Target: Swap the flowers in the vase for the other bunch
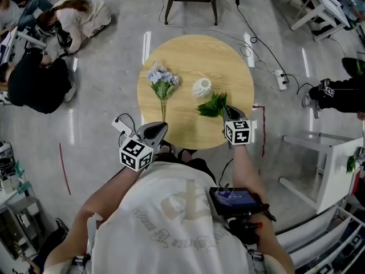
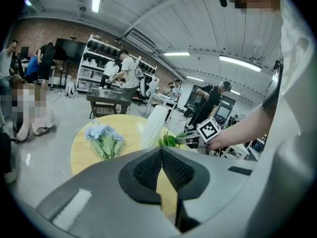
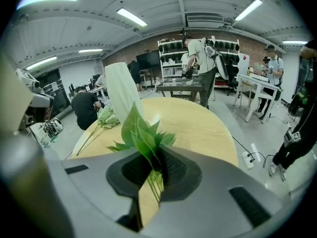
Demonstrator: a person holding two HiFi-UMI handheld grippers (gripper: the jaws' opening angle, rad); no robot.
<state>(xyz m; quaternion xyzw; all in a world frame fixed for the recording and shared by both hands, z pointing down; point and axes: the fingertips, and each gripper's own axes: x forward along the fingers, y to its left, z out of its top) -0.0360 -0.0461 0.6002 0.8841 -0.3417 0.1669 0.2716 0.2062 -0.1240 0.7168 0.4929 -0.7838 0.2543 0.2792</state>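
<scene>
While blue flowers [image 1: 162, 82] lie beside vase [image 1: 202, 88] | right gripper [image 1: 227, 113] clamps green bunch [image 1: 212, 105]

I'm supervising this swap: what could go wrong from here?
The right claw pinches the green bunch by thin stems only; they could slip or bend. The vase stands free beside the leaves, so a sweep could tip it; the left claw, shut and empty, isn't steadying it.
</scene>
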